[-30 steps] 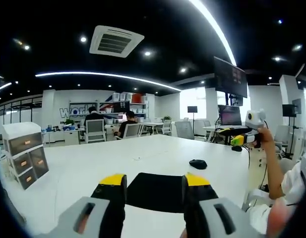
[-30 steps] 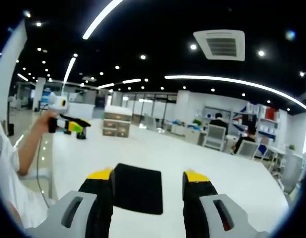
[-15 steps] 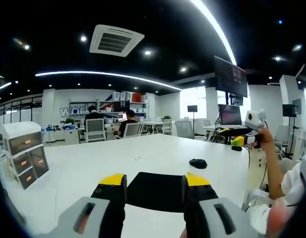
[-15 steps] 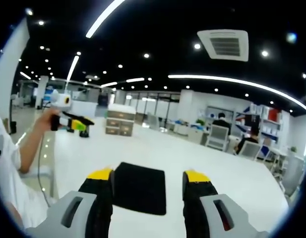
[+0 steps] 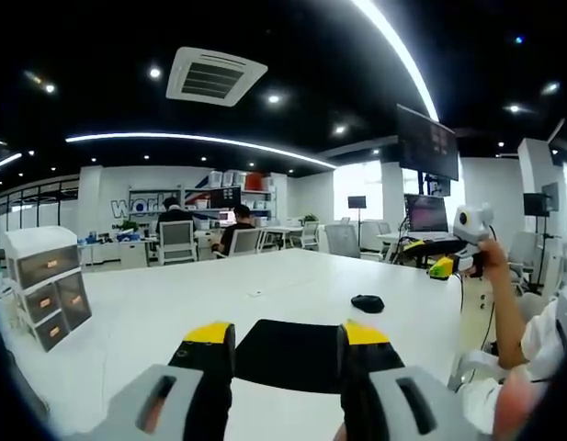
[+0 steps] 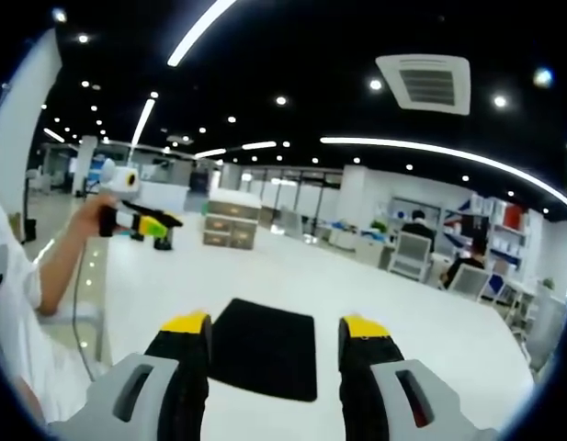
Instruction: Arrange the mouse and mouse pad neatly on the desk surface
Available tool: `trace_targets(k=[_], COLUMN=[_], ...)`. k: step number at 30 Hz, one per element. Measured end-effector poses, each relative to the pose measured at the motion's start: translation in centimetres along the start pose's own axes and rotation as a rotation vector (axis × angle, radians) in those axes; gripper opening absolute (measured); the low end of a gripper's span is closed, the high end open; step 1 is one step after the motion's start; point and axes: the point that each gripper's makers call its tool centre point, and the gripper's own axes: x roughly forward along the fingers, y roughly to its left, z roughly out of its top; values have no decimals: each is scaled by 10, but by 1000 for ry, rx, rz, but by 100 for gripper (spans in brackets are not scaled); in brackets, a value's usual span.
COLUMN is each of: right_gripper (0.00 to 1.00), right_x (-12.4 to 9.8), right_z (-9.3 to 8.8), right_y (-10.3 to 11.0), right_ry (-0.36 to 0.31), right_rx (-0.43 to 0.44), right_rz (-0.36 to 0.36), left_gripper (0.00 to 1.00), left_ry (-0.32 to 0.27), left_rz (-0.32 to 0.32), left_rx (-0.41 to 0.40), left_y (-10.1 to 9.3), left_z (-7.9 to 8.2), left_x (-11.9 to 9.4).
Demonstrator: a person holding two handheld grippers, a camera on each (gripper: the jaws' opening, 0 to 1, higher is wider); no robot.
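A black mouse pad [image 5: 288, 363] lies flat on the white desk [image 5: 173, 312], just beyond my left gripper [image 5: 285, 334], whose yellow-tipped jaws stand open with nothing held. A small black mouse [image 5: 367, 303] sits on the desk to the pad's far right. In the right gripper view the same mouse pad [image 6: 265, 354] lies ahead of my right gripper [image 6: 274, 325], also open and empty. Each hand-held gripper appears in the other's view: the right gripper [image 5: 444, 262] at the desk's right edge, the left gripper [image 6: 145, 223] at the left.
A small drawer unit [image 5: 44, 285] stands on the desk's left side, seen too in the right gripper view as a drawer unit [image 6: 232, 222] at the back. Office chairs [image 5: 177, 241] and seated people are beyond the far edge. A monitor [image 5: 426, 213] stands at right.
The right gripper view has shifted a little, so the pad and drawer unit sit slightly further right and lower. The left gripper view is nearly unchanged. Pad and mouse have not moved.
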Motion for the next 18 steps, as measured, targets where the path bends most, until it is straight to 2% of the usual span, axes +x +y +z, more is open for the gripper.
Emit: trace_targets(k=[18], right_gripper=[54], right_x=[20], right_z=[-9], right_y=[24], right_ry=[41], right_rx=[-13], right_rz=[64], left_gripper=[45], left_ry=[5], left_rz=[-2], left_rx=[2], left_y=[0], left_z=[-1], left_x=[-1])
